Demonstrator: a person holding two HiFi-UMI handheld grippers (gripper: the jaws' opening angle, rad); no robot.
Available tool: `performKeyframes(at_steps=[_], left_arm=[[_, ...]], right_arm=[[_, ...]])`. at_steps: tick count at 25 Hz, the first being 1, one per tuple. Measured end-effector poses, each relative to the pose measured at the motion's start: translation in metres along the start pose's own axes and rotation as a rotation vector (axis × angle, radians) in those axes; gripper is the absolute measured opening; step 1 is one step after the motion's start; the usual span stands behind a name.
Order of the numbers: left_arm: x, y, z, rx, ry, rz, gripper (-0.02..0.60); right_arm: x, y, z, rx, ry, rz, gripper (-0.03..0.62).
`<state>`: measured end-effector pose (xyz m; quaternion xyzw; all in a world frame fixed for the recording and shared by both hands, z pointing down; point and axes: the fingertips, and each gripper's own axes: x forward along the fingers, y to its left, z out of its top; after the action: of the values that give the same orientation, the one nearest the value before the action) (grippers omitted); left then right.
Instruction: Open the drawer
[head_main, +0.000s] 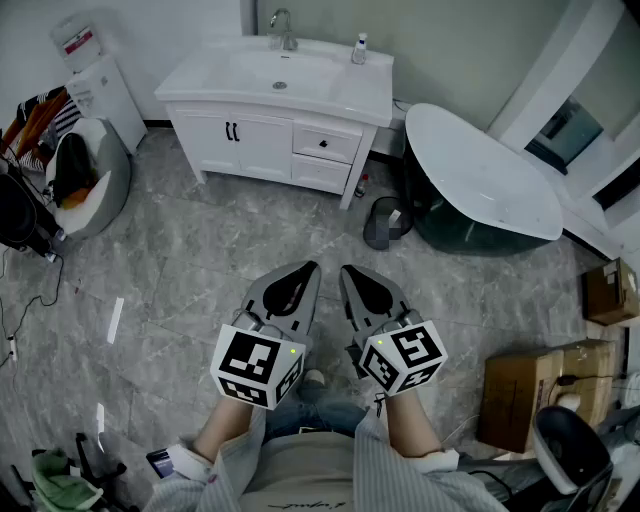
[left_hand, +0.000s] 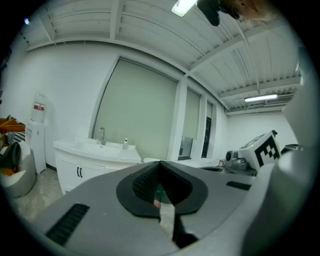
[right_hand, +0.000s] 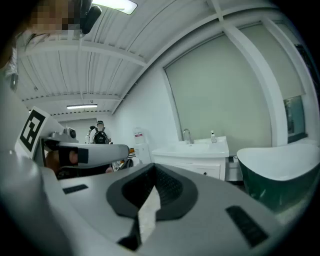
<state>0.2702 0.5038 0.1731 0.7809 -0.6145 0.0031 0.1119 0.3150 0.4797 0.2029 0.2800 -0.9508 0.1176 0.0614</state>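
Observation:
A white vanity (head_main: 270, 140) with a sink stands against the far wall. On its right side sit two drawers, the upper drawer (head_main: 325, 143) with a small black knob and the lower drawer (head_main: 320, 172); both look closed. My left gripper (head_main: 312, 268) and right gripper (head_main: 346, 270) hover side by side over the grey floor close to my body, well short of the vanity and aimed toward it. Both are shut with nothing between their jaws. The left gripper view shows the left gripper (left_hand: 160, 163) facing the vanity (left_hand: 85, 165). From the right gripper (right_hand: 154, 165), the vanity (right_hand: 192, 157) shows ahead.
A dark bathtub (head_main: 480, 190) stands right of the vanity, with a small grey bin (head_main: 383, 222) between them. A water dispenser (head_main: 100, 90) and a round grey seat (head_main: 85, 170) are at the left. Cardboard boxes (head_main: 520, 395) lie at the right. A person (right_hand: 100, 132) stands far off.

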Motion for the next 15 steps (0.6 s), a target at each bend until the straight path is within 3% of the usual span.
performKeyframes(at_steps=[15], left_arm=[[0.006, 0.055, 0.011, -0.001, -0.022, 0.013, 0.015]], right_arm=[[0.043, 0.000, 0.009, 0.001, -0.022, -0.021, 0.009]])
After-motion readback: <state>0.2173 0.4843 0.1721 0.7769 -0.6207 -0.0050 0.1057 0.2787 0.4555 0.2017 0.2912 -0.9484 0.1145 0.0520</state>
